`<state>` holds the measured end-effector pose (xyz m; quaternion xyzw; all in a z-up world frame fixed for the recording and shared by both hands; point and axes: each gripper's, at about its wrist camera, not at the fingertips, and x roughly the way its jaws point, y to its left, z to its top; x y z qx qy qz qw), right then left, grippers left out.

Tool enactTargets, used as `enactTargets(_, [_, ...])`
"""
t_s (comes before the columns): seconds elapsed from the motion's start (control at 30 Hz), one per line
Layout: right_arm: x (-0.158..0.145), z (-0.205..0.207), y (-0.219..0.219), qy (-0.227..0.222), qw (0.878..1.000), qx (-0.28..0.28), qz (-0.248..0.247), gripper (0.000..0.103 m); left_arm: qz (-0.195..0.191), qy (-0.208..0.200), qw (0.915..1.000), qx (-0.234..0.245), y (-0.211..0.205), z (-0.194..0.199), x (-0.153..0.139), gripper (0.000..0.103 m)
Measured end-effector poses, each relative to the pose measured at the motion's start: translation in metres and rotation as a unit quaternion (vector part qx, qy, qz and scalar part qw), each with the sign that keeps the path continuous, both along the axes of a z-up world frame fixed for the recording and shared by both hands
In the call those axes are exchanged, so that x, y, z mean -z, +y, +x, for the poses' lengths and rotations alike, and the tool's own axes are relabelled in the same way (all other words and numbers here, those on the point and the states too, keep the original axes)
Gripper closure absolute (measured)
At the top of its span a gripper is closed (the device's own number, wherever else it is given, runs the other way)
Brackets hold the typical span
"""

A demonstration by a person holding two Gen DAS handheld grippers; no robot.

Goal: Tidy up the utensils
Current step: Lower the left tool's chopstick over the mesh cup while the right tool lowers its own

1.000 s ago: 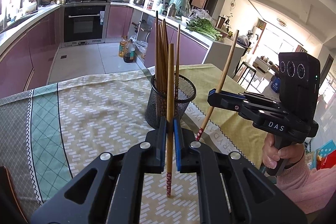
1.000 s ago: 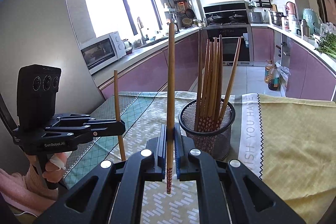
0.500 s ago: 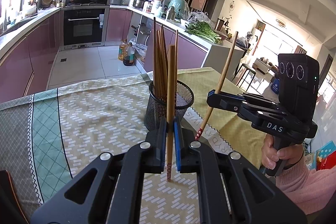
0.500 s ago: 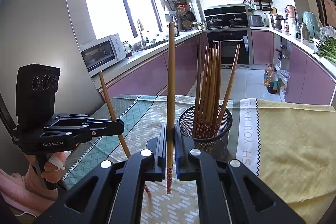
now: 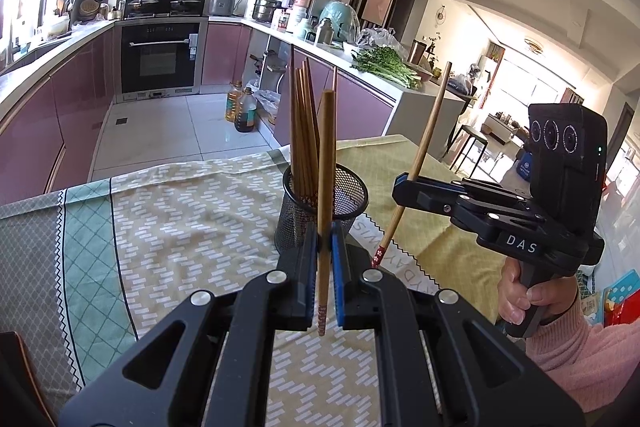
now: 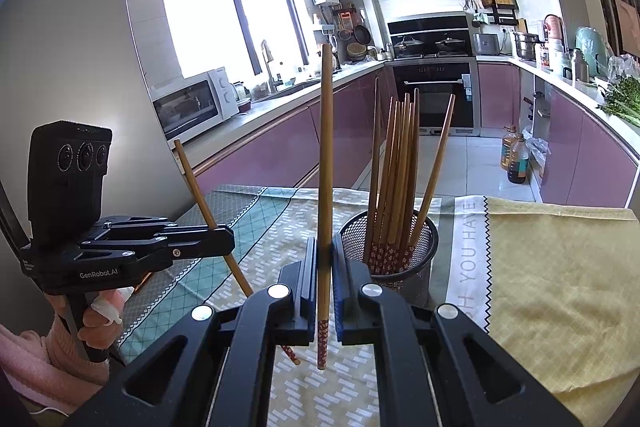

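A black mesh cup [image 5: 344,203] [image 6: 412,251] stands on the table with several wooden chopsticks [image 6: 394,163] upright in it. My left gripper [image 5: 325,247] is shut on one wooden chopstick [image 5: 326,163], held upright just in front of the cup. It also shows in the right wrist view [image 6: 228,239], where its chopstick [image 6: 200,187] leans. My right gripper [image 6: 325,259] is shut on another chopstick [image 6: 326,155], upright, left of the cup. It shows in the left wrist view [image 5: 400,187], right of the cup, its chopstick [image 5: 426,139] tilted.
The table carries a patterned green and tan cloth [image 5: 180,219] and a yellow cloth [image 6: 560,287]. Kitchen counters, an oven [image 5: 160,59] and oil bottles [image 5: 240,107] on the floor lie beyond the table's far edge. A microwave [image 6: 192,103] sits on the left counter.
Both grippers have drawn back a little from the cup, each still holding its chopstick. The left gripper's chopstick has tilted in the right wrist view.
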<state>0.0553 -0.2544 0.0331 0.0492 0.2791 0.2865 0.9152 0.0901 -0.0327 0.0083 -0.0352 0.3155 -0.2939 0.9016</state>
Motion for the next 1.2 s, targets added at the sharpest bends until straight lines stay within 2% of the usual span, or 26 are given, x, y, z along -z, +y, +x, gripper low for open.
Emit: enactTargets(1.2, [-0.015, 0.007, 0.005, -0.020, 1.000, -0.005, -0.003, 0.097, 0.011, -0.030, 0.9994, 0.011, -0.014, 0.005, -0.023, 0.095])
